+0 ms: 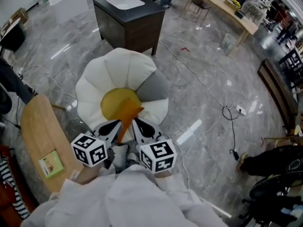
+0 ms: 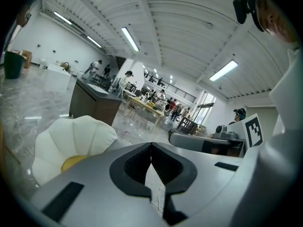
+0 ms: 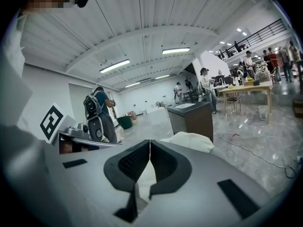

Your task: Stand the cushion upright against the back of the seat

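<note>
A white petal-shaped chair [image 1: 118, 72] with a yellow seat [image 1: 110, 103] stands just ahead of me in the head view. An orange-brown cushion [image 1: 129, 109] lies flat on the seat, one corner trailing toward me between the grippers. A grey petal [image 1: 154, 89] shows on the chair's right. My left gripper [image 1: 111, 126] and right gripper [image 1: 142, 126] hover side by side at the chair's front edge, both shut and empty. In the left gripper view the left gripper [image 2: 151, 145] points past the white chair back [image 2: 75, 136]. The right gripper [image 3: 150, 143] points at the chair [image 3: 189, 141].
A dark cabinet with a white basin [image 1: 128, 18] stands behind the chair. A round wooden table [image 1: 38, 126] with a green booklet [image 1: 51, 163] is at my left. Cables [image 1: 227, 112] cross the marble floor at right. A long wooden table [image 1: 222, 6] and people are farther back.
</note>
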`<state>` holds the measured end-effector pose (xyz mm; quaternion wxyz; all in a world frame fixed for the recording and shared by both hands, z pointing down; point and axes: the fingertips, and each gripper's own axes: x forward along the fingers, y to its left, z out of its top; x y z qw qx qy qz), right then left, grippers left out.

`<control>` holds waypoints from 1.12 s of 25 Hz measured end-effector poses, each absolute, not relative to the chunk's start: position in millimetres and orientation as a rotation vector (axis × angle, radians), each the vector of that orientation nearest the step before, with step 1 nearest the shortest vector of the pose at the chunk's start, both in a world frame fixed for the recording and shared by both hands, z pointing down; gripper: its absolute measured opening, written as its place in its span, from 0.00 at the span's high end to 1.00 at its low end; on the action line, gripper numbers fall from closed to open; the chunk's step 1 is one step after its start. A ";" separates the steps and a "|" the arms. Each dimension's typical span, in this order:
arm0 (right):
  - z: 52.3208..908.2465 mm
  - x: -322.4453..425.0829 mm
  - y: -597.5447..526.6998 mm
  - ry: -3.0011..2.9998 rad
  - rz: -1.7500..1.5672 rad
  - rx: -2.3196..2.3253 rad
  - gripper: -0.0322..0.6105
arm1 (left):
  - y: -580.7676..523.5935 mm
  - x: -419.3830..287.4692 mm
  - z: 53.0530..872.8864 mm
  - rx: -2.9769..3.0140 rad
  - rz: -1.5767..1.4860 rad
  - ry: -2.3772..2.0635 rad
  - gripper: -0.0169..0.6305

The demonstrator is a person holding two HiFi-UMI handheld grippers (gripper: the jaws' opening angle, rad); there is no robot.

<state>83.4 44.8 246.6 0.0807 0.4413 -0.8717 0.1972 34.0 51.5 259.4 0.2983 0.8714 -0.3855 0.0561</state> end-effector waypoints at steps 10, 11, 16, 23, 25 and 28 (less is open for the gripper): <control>247.4 67.5 10.0 -2.551 0.587 1.353 0.93 | 13.5 17.8 258.7 2.327 0.174 -0.971 0.96; 247.3 65.7 5.2 -2.546 0.582 1.361 0.93 | 7.7 14.9 259.2 2.331 0.178 -0.968 0.96; 246.6 55.0 -21.9 -2.511 0.566 1.418 0.93 | -23.5 -0.3 254.4 2.359 0.170 -0.935 0.96; 241.7 33.8 -62.8 -2.469 0.547 1.510 0.93 | -65.1 -18.2 250.0 2.416 0.200 -0.848 0.96; 241.8 26.8 -70.9 -2.460 0.551 1.532 0.93 | -73.9 -24.9 250.8 2.428 0.214 -0.832 0.96; 243.2 17.3 -80.3 -2.443 0.557 1.557 0.93 | -84.5 -33.1 254.8 2.432 0.235 -0.799 0.96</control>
